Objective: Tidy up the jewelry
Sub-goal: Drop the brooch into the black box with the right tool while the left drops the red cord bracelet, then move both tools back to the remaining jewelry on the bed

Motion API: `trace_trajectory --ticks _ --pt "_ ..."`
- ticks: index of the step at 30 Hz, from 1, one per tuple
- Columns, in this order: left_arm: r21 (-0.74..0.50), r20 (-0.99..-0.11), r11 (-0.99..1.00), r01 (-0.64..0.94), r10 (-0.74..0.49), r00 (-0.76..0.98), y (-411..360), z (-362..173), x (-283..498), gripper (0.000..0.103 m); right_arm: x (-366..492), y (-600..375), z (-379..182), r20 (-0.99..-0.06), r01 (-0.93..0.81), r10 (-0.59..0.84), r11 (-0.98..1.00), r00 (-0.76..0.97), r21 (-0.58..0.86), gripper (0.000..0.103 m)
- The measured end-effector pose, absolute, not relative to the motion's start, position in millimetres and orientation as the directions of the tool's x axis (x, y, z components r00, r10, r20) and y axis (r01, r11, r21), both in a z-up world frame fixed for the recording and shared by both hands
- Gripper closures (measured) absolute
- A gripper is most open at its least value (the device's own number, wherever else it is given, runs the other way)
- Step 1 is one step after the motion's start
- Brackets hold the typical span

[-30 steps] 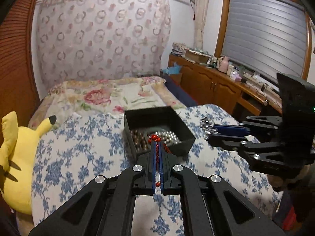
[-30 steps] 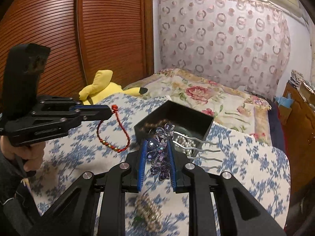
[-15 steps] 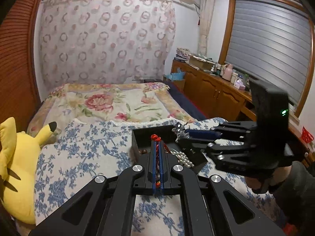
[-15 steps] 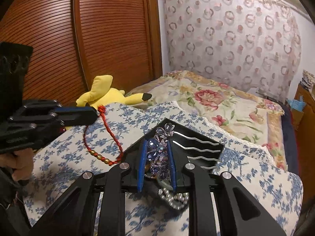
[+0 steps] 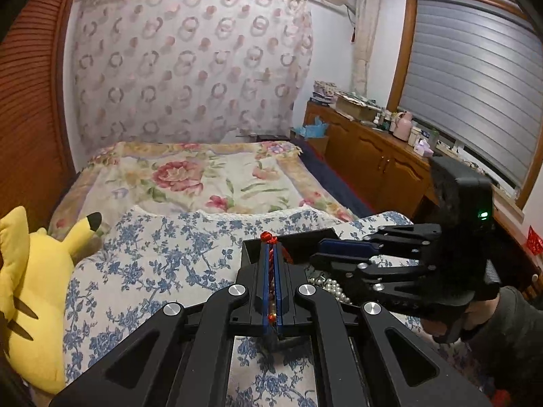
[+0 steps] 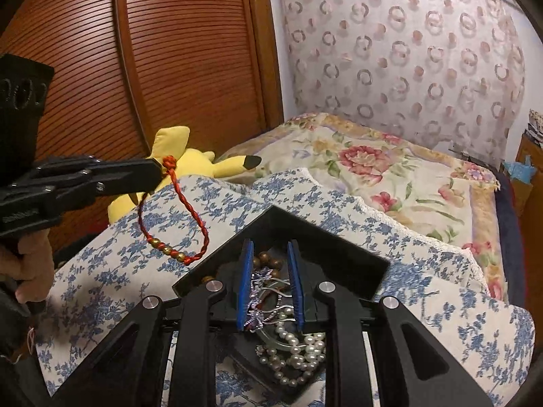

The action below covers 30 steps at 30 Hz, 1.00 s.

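Observation:
My left gripper point(image 5: 270, 247) is shut on a red cord bracelet point(image 5: 270, 268) with gold beads; in the right wrist view the bracelet point(image 6: 176, 224) hangs from it, left of the box. A black open box point(image 6: 342, 254) sits on the blue-flowered cloth and holds a pearl string point(image 6: 298, 349) and brown beads point(image 6: 268, 261). My right gripper point(image 6: 269, 254) is open over the box. The purple flower hair comb point(image 6: 261, 302) lies in the box between its blue pads, which stand apart from it. In the left wrist view the right gripper point(image 5: 322, 251) reaches over the box point(image 5: 292, 237).
A yellow plush toy point(image 5: 30, 291) lies at the left edge of the flowered cloth point(image 5: 163, 264). A floral bedspread point(image 5: 190, 183) lies behind. Wooden cabinets point(image 5: 370, 156) with clutter stand at the right, and a wooden slatted wardrobe point(image 6: 152, 68) at the left.
My right gripper moved over the box, lowered the hair comb into it and opened. My left gripper moved slightly toward the box, still holding the red bracelet.

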<state>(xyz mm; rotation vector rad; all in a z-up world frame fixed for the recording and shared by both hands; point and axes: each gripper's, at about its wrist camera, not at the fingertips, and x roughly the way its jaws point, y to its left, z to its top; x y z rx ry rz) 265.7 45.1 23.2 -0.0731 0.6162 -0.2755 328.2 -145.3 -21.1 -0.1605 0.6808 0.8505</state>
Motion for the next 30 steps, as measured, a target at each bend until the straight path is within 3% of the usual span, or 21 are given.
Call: trace_trajectory --ticks 20,23,25,27,30 --pt "-0.088 -0.636 0.967 0.238 -0.239 0.734 0.3 -6.8 319.8 0.101 305.3 -235.5 -32.5 -0.624 -0.636 0.564 0.76 0.541 0.136 0.08" --pt "-0.086 -0.638 0.968 0.235 -0.235 0.733 -3.0 -6.7 319.2 0.084 298.2 -240.7 -33.6 -0.629 -0.632 0.558 0.764 0.542 0.133 0.08" --pt "-0.084 -0.635 0.969 0.233 -0.233 0.737 -3.6 -6.9 314.0 0.065 289.7 -243.6 -33.7 -0.628 -0.629 0.556 0.766 0.545 0.132 0.08" --pt "-0.082 -0.631 0.969 0.232 -0.23 0.741 -3.0 -7.2 305.8 0.061 283.1 -245.8 -33.3 -0.624 -0.625 0.555 0.769 0.549 0.134 0.08" --pt "-0.081 -0.624 0.97 0.229 -0.229 0.747 1.0 -7.3 287.8 0.04 267.4 -248.5 -33.8 -0.618 -0.621 0.561 0.77 0.551 0.146 0.08"
